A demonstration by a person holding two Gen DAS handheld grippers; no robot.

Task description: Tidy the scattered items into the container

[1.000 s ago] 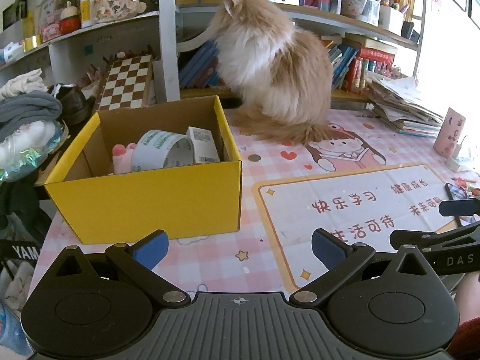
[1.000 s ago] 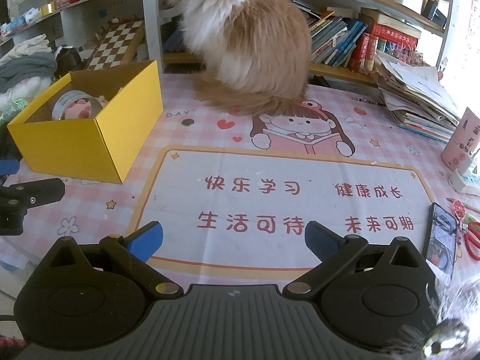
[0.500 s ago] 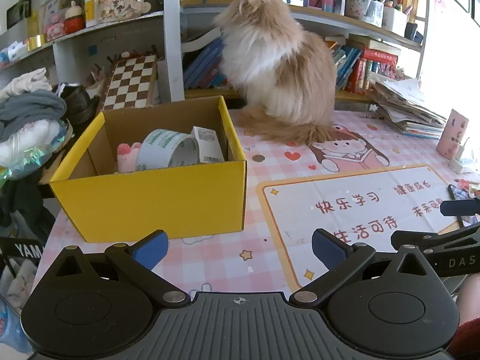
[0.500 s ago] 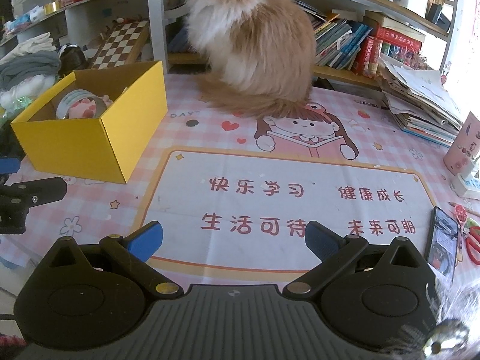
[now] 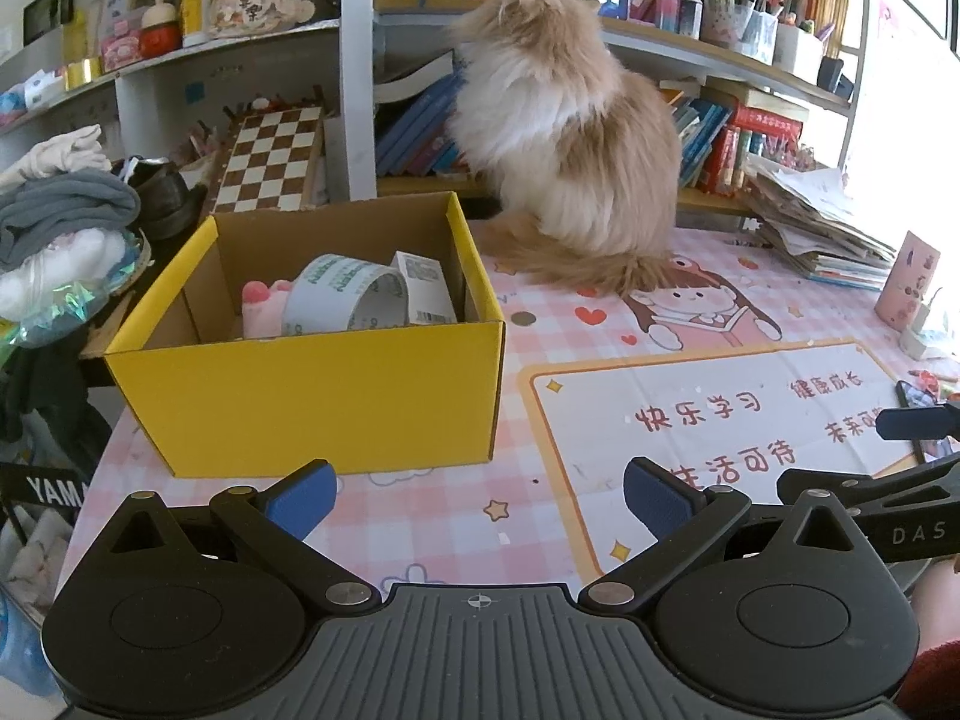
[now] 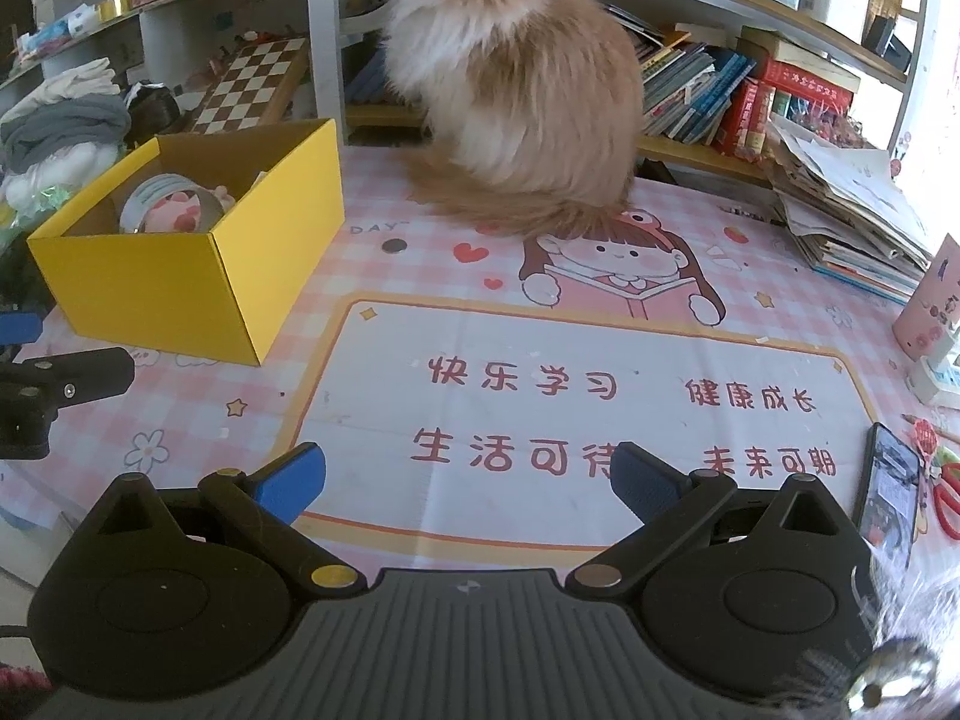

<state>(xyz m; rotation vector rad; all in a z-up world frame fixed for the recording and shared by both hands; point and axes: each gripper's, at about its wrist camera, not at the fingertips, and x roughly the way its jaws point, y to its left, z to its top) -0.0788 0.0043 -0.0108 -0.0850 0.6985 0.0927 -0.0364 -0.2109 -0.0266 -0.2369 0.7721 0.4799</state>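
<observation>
A yellow cardboard box (image 5: pixel 312 396) (image 6: pixel 180 288) stands on the pink checked table mat. Inside it lie a roll of tape (image 5: pixel 345 294) (image 6: pixel 162 204), a pink plush paw (image 5: pixel 261 309) and a small white carton (image 5: pixel 423 288). My left gripper (image 5: pixel 477 495) hangs open and empty just in front of the box's near wall. My right gripper (image 6: pixel 465 477) is open and empty over the printed white panel, to the right of the box. A small coin-like disc (image 6: pixel 394 246) (image 5: pixel 523 318) lies on the mat beyond the box's right corner.
A fluffy cat (image 5: pixel 564 144) (image 6: pixel 516 90) sits at the back of the table before bookshelves. A paper stack (image 6: pixel 852 222) lies at the right. A phone (image 6: pixel 888 489), red scissors (image 6: pixel 948 498) and a pink cup (image 6: pixel 927 300) sit at the right edge. Clothes (image 5: pixel 54 222) pile left.
Both grippers have drifted slightly leftward, so the box and cat sit a little further right in each view. Both stay open and empty.
</observation>
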